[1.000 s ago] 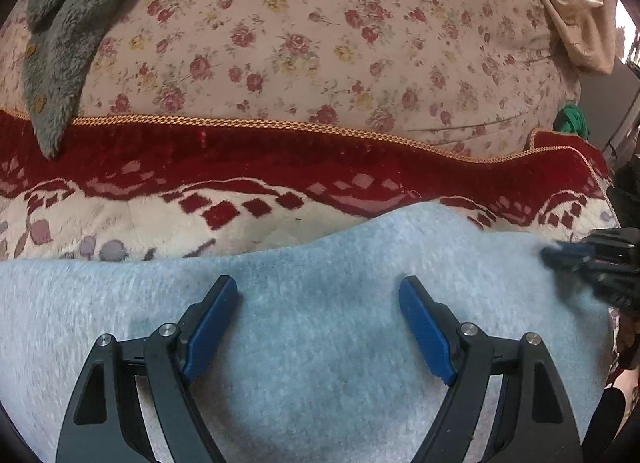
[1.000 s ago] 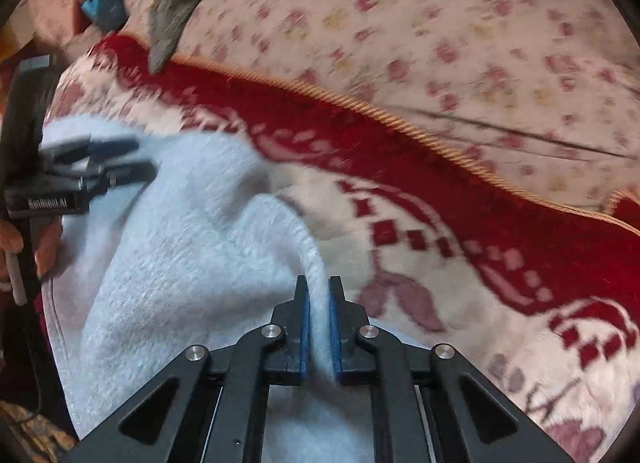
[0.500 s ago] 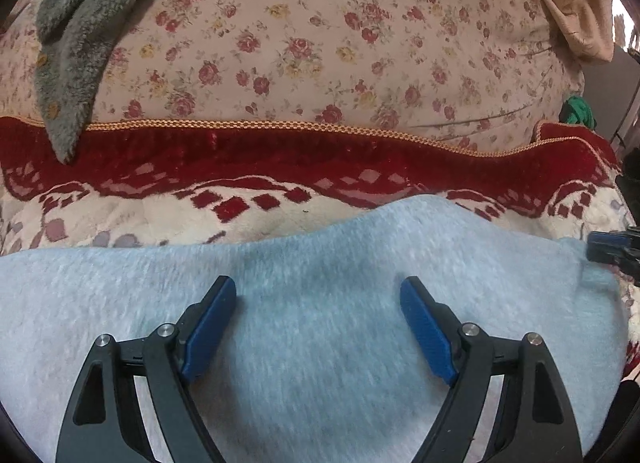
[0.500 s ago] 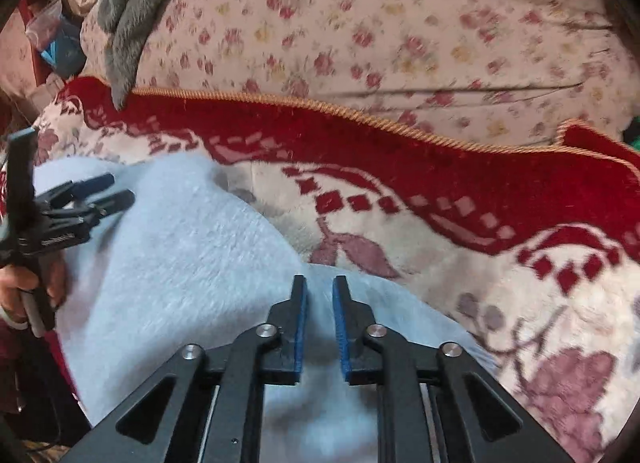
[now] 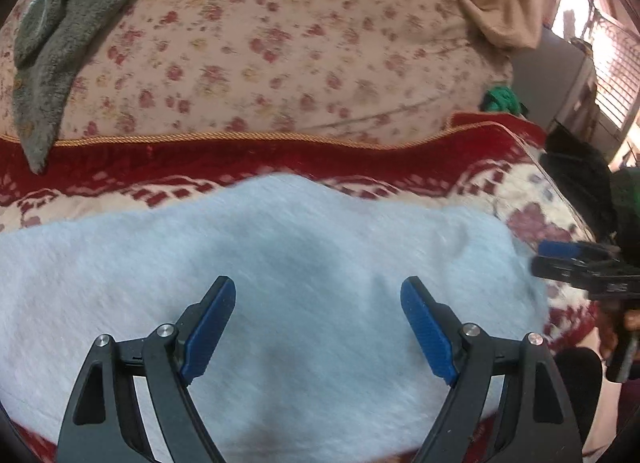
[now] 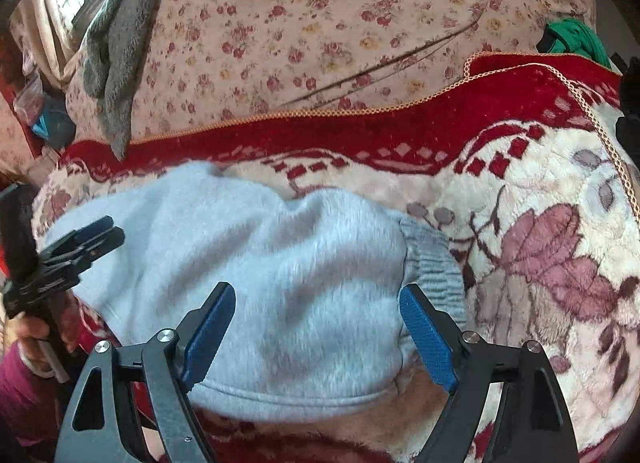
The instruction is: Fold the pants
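Observation:
The light grey fleece pants point(image 5: 312, 263) lie folded on a red and cream patterned blanket point(image 5: 532, 219). In the right wrist view the pants point(image 6: 280, 263) show a ribbed cuff point(image 6: 432, 263) at their right end. My left gripper point(image 5: 318, 323) is open and empty, just above the middle of the pants. My right gripper point(image 6: 316, 327) is open and empty over the pants' right end. The right gripper also shows at the pants' right edge in the left wrist view point(image 5: 560, 259). The left gripper shows at the pants' left end in the right wrist view point(image 6: 96, 235).
A floral sheet point(image 5: 280, 55) covers the bed behind the blanket. A dark grey fuzzy garment point(image 5: 52, 43) hangs over it at the left. A green cloth point(image 5: 500, 99) lies at the far right. A window point(image 5: 608, 43) is beyond.
My right gripper has opened and let go of the pants' end, which now lies on the blanket. The left gripper stays open over the pants.

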Motion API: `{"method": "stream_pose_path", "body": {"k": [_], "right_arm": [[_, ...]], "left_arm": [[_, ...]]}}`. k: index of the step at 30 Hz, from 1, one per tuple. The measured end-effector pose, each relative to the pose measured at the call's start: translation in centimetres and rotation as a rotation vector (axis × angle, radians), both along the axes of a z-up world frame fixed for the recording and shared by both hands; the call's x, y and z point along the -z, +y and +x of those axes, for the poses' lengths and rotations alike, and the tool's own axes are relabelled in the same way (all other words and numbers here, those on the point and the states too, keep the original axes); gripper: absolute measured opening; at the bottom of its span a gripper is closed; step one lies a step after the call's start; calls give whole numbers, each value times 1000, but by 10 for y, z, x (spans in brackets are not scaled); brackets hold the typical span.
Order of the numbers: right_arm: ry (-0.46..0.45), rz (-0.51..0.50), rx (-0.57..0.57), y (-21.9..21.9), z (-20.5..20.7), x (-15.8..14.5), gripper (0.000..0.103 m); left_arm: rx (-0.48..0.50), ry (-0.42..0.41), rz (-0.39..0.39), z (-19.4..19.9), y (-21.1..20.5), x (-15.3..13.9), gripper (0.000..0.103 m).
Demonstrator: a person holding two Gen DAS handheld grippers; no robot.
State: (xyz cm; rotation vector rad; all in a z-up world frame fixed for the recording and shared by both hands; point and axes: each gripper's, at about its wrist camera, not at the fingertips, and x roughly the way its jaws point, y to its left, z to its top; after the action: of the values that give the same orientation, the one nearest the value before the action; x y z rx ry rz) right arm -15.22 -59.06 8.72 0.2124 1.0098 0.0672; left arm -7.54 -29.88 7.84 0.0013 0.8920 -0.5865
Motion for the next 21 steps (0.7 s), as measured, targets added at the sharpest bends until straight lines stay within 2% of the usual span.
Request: {"method": "stream_pose_path", "body": {"k": [1,4,7,8,15,21], "right_arm": [[1,-20,0,2,0,2,88],[15,-172,14,7,5,18,88],[12,-211,14,7,12,34,92],[12,-228,14,7,13,37,93],[-25,-232,56,12,-4,12,94],[-82,-119,21,34,-12,-12,95]], "left_arm": [[14,6,1,-7,-5,2,84],[47,23,31,-21,-19,16,84],[26,40,59,-25,-29,35,85],[12,48,55,-24,-30,40,89],[-25,66,25,-23,-16,38,91],[-71,53,29,-26,4,26,91]]}}
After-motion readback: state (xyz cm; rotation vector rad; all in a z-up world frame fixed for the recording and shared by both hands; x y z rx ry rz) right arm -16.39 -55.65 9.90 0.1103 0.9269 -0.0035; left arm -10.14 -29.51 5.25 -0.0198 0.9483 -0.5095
